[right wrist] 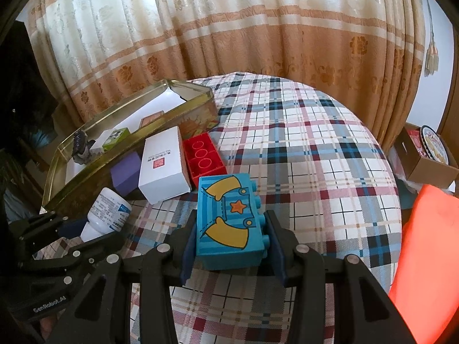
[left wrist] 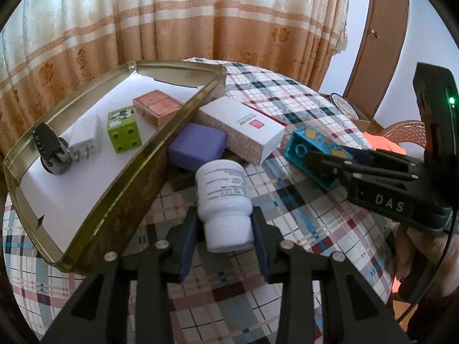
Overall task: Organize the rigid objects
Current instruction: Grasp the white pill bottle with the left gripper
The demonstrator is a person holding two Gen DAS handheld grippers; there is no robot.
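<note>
My left gripper (left wrist: 225,226) is shut on the cap end of a white pill bottle (left wrist: 222,197), which points away from me just right of the gold tin (left wrist: 155,154). In the right wrist view the same bottle (right wrist: 107,212) and left gripper (right wrist: 73,230) show at lower left. My right gripper (right wrist: 231,243) is shut on a blue toy brick (right wrist: 226,223) printed with yellow shapes and an orange star; that brick (left wrist: 312,154) and gripper (left wrist: 330,166) show at right in the left wrist view. The tin holds a green brick (left wrist: 123,127), a white plug (left wrist: 86,140), pink blocks (left wrist: 156,106) and a dark clip (left wrist: 51,152).
A purple box (left wrist: 198,146), a white carton (left wrist: 243,126) and a red brick (right wrist: 202,153) lie beside the tin on the plaid tablecloth (right wrist: 315,157). An orange cloth (right wrist: 424,243) is at right. Curtains hang behind; a cardboard box (right wrist: 427,160) sits off the table.
</note>
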